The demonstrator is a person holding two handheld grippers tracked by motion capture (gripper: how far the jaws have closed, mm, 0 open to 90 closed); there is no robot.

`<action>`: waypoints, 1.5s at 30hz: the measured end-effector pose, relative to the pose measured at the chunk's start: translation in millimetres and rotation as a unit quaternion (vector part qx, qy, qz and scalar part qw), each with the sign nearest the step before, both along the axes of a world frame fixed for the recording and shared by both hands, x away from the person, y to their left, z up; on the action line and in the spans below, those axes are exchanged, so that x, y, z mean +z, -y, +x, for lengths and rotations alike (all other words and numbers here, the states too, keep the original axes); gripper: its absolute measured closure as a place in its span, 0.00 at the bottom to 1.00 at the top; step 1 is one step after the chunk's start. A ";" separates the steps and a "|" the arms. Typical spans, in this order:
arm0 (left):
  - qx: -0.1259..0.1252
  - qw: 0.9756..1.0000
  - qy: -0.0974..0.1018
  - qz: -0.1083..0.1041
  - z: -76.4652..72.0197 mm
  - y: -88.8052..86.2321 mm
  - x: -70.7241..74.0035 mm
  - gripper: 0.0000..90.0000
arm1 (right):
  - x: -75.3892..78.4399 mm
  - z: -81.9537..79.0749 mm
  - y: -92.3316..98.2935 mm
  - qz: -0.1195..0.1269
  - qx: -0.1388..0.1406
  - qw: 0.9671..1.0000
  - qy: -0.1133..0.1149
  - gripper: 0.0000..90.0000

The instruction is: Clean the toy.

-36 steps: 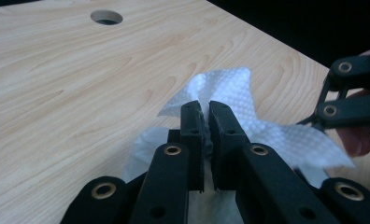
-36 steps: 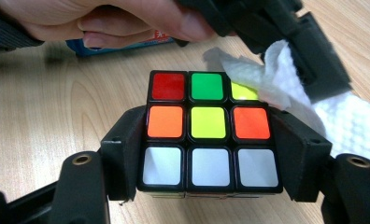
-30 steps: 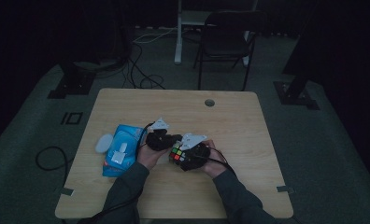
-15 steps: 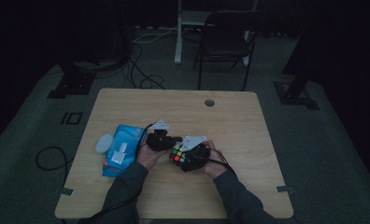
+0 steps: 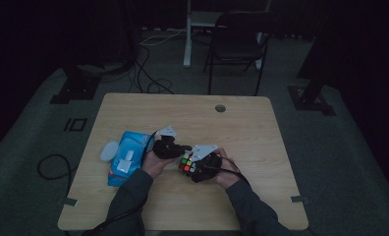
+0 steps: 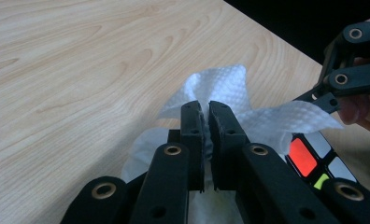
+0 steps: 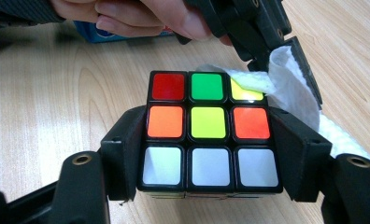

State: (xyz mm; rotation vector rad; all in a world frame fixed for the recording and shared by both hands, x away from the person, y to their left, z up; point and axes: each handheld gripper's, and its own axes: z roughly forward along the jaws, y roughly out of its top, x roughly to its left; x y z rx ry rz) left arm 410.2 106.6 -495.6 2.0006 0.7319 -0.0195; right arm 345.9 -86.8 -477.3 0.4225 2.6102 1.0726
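1. Cube [image 7: 210, 133] sits clamped between the right gripper [image 7: 210, 154] fingers, just above the bench [image 5: 241, 123].
2. Left gripper [image 6: 204, 116] fingers pinch a white wipe [image 6: 230, 93] that touches the cube's yellow corner.
3. Wiping looks barely begun; most faces remain.

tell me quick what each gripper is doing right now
left gripper: shut on the wipe
right gripper: shut on the puzzle cube

High view: above the desk's [image 5: 241, 123] near edge, facing forward and down, far off and dim, so detail is probably unreliable.
Left gripper view: close along its fingers [image 6: 192, 126].
Right gripper view: close.
Shared: cube [image 7: 209, 130], wipe [image 6: 230, 88].
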 end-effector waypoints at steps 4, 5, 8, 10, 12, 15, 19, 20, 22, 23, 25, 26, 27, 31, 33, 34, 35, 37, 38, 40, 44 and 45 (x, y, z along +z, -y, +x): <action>-0.013 1.000 -0.003 -0.001 1.7 -1.7 -0.1 0.96 | 0.8 -1.0 1.0 0.002 0.005 1.000 0.002 0.38; -0.016 1.000 -0.004 -0.002 2.1 -2.3 -0.2 0.96 | 1.1 -1.3 1.1 0.002 0.005 1.000 0.002 0.38; -0.017 1.000 -0.003 -0.005 2.8 -3.5 -0.8 0.96 | 1.9 -2.0 1.6 0.005 0.008 1.000 0.005 0.38; -0.018 1.000 -0.004 -0.007 3.4 -3.7 -1.8 0.96 | 2.8 -2.4 2.0 0.008 0.009 1.000 0.006 0.38; -0.020 1.000 -0.005 -0.007 4.0 -3.4 -3.2 0.96 | 3.8 -2.3 2.5 0.009 0.009 1.000 0.007 0.38; -0.022 1.000 -0.006 -0.005 4.4 -2.8 -5.0 0.96 | 4.6 -1.9 3.0 0.007 0.012 1.000 0.009 0.38; -0.021 1.000 -0.008 -0.004 4.5 -2.6 -6.5 0.96 | 5.8 -2.3 2.7 0.008 0.012 1.000 0.008 0.38; -0.020 1.000 -0.009 -0.005 4.7 -2.6 -7.1 0.96 | 6.1 -2.3 2.8 0.008 0.013 1.000 0.008 0.38; -0.017 1.000 -0.010 -0.003 5.0 -2.8 -8.5 0.96 | 7.1 -2.0 3.0 0.010 0.014 1.000 0.010 0.38; -0.017 1.000 -0.010 -0.001 5.3 -3.1 -9.1 0.96 | 7.8 -2.1 3.1 0.012 0.013 1.000 0.010 0.38; -0.015 1.000 -0.013 0.001 5.5 -3.4 -10.2 0.96 | 9.8 -2.0 4.0 0.016 0.014 1.000 0.011 0.38; -0.014 1.000 -0.014 0.001 5.5 -3.6 -10.5 0.96 | 10.8 -2.0 4.4 0.018 0.013 1.000 0.010 0.38; -0.014 1.000 -0.014 0.000 5.4 -3.7 -10.5 0.96 | 11.6 -1.7 4.9 0.020 0.014 1.000 0.010 0.38; -0.014 1.000 -0.014 0.007 5.9 -3.3 -11.5 0.96 | 12.3 -1.2 4.9 0.021 0.014 1.000 0.009 0.38; -0.015 1.000 -0.016 0.012 6.5 -2.9 -12.9 0.96 | 11.9 -1.6 4.3 0.021 0.013 1.000 0.008 0.38; -0.015 1.000 -0.017 0.013 6.8 -2.7 -13.5 0.96 | 11.8 -1.8 3.9 0.020 0.013 1.000 0.008 0.38; -0.014 1.000 -0.020 0.015 7.1 -2.9 -14.2 0.96 | 11.8 -1.8 3.6 0.020 0.013 1.000 0.008 0.38; -0.014 1.000 -0.022 0.016 8.0 -4.2 -15.5 0.96 | 12.2 -1.4 3.4 0.022 0.014 1.000 0.010 0.38; -0.013 0.999 -0.023 0.019 8.7 -4.7 -16.2 0.96 | 12.7 -1.2 3.4 0.023 0.014 1.000 0.011 0.38; -0.010 0.999 -0.026 0.024 9.6 -5.1 -18.0 0.96 | 14.0 -1.1 3.3 0.026 0.013 1.000 0.010 0.38; -0.007 0.999 -0.029 0.029 10.1 -5.4 -19.6 0.96 | 15.7 -0.7 3.2 0.028 0.014 0.999 0.012 0.38; -0.008 0.999 -0.028 0.028 9.9 -5.4 -19.1 0.96 | 15.5 -0.5 3.1 0.028 0.014 0.999 0.013 0.38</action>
